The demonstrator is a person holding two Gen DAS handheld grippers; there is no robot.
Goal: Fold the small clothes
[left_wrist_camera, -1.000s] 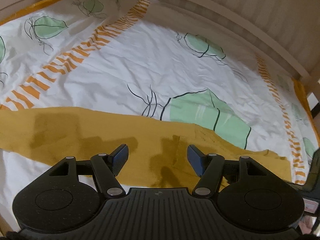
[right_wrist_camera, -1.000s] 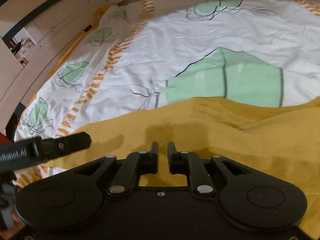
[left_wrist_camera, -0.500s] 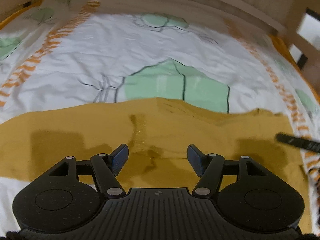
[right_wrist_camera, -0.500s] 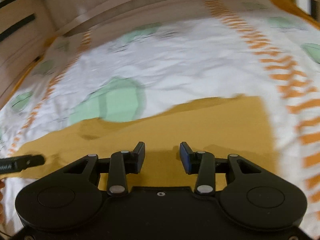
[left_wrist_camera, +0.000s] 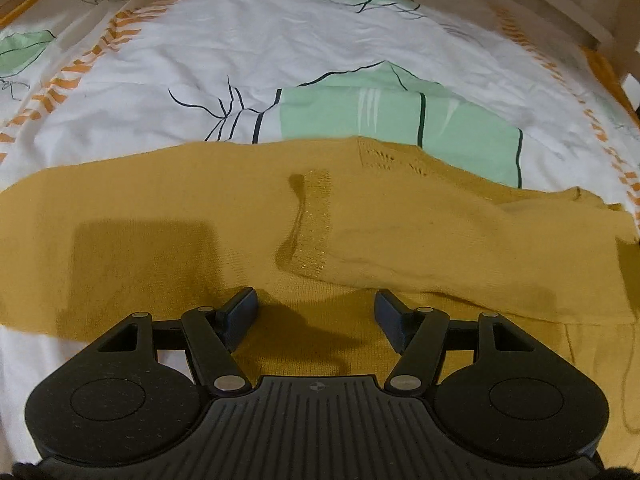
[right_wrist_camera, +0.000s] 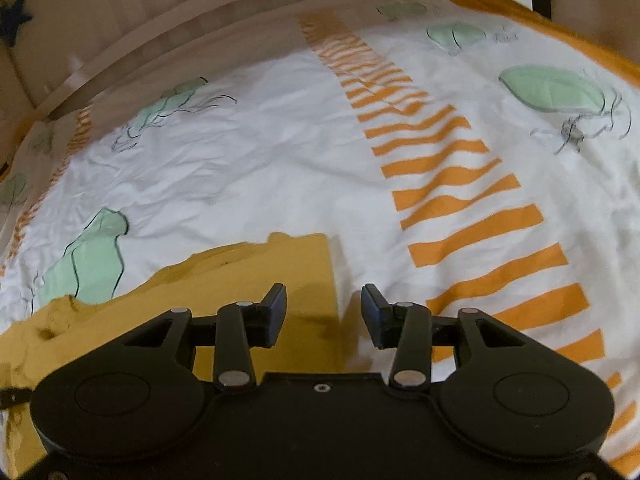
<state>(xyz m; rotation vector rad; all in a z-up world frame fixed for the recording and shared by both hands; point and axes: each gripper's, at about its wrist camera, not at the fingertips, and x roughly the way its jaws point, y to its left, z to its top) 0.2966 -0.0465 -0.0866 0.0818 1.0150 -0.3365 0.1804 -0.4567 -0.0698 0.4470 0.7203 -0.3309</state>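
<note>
A mustard-yellow knitted garment (left_wrist_camera: 168, 216) lies spread across the printed bedsheet (left_wrist_camera: 280, 40), with one sleeve folded over its body and a ribbed cuff (left_wrist_camera: 316, 220) near the middle. My left gripper (left_wrist_camera: 316, 312) hovers open just above the garment's near part, nothing between its fingers. In the right wrist view the garment's right end (right_wrist_camera: 280, 272) shows a straight side edge. My right gripper (right_wrist_camera: 323, 312) stands open over that edge, one finger above the fabric and the other above bare sheet, gripping nothing.
The sheet (right_wrist_camera: 280, 152) is white with green leaf prints and bands of orange stripes (right_wrist_camera: 472, 216). A wooden bed rail (right_wrist_camera: 200, 32) curves along the far side. An orange border (right_wrist_camera: 540, 16) runs along the sheet's far right edge.
My right gripper opened and swept right along the garment to its right edge. My left gripper sank closer to the garment and shifted toward the cuff.
</note>
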